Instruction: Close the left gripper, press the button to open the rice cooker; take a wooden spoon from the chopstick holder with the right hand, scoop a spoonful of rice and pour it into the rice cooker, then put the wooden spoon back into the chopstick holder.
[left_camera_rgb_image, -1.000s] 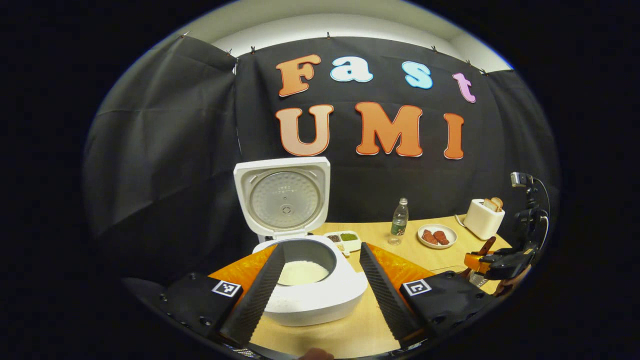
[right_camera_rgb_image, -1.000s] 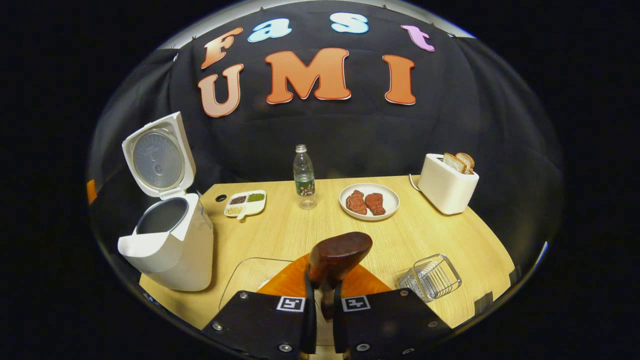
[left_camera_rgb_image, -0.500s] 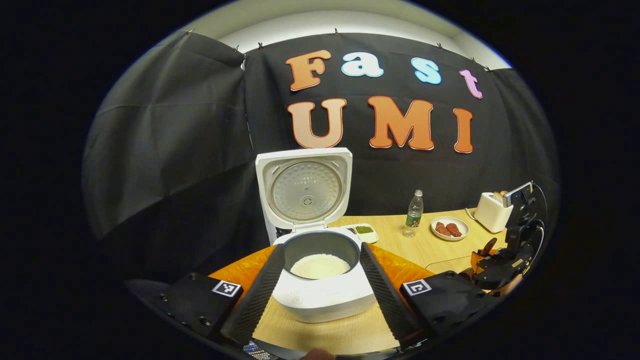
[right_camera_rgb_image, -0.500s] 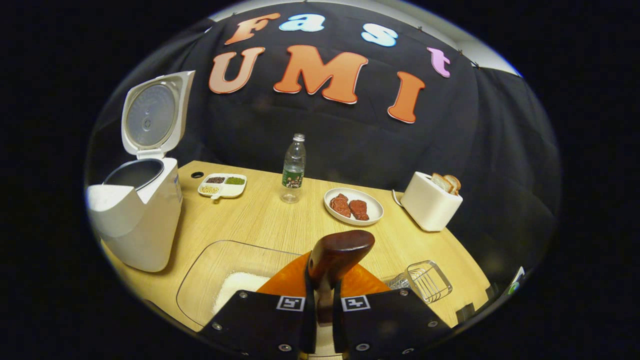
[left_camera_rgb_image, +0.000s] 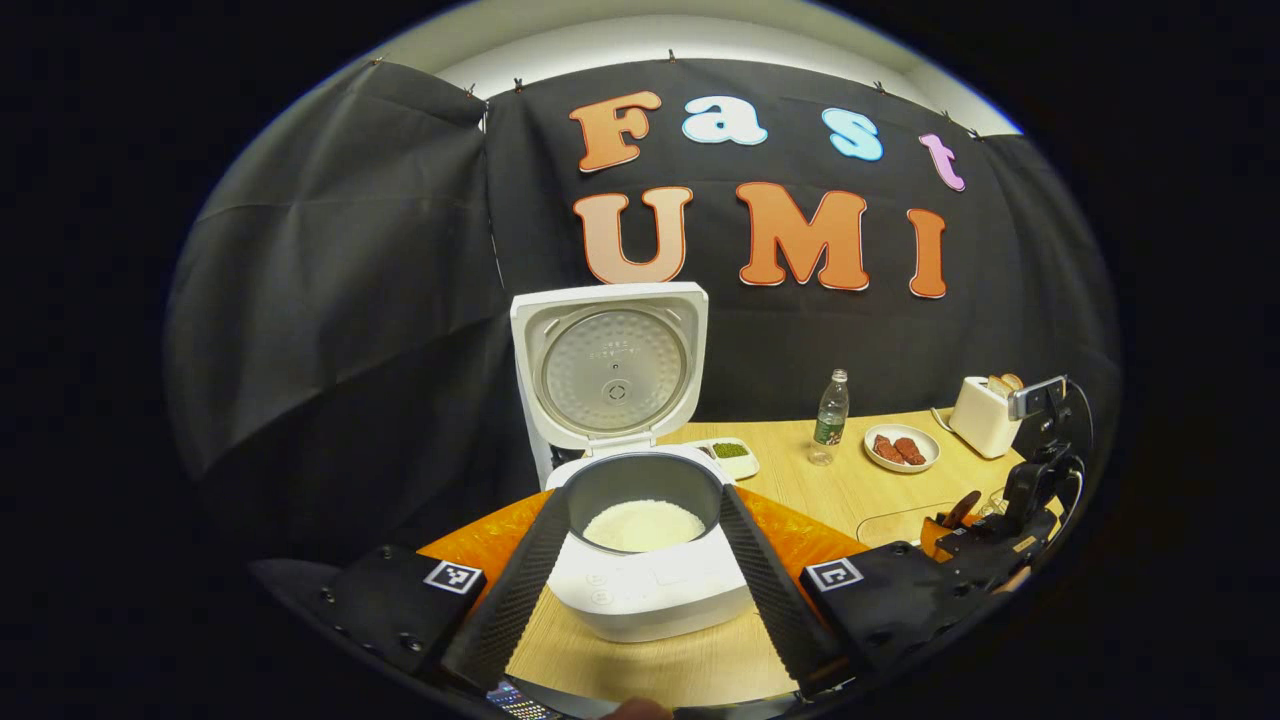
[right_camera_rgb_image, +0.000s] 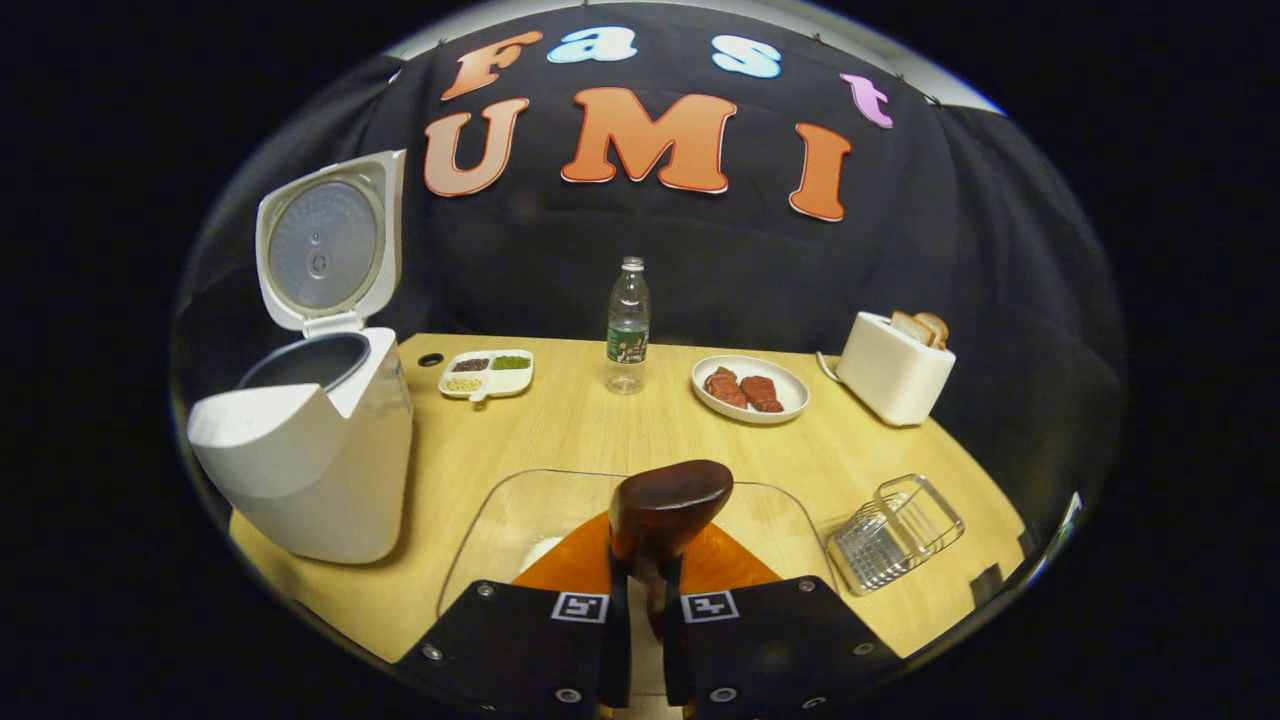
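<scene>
The white rice cooker stands with its lid up, and white rice lies in its grey pot. My left gripper is open, its two ribbed fingers spread to either side of the pot and holding nothing. My right gripper is shut on the handle of the dark wooden spoon, whose bowl sticks up over a clear glass tray with some rice in it. The wire chopstick holder sits tilted to the right of the tray. The right gripper also appears at the far right of the left gripper view.
Along the back of the wooden table stand a small divided dish, a water bottle, a plate with meat and a white toaster with bread. The open cooker is at the table's left edge.
My right gripper has swung with the spoon to sit squarely over the glass tray, lower in the left gripper view. The left gripper drew back a little from the cooker and stays open.
</scene>
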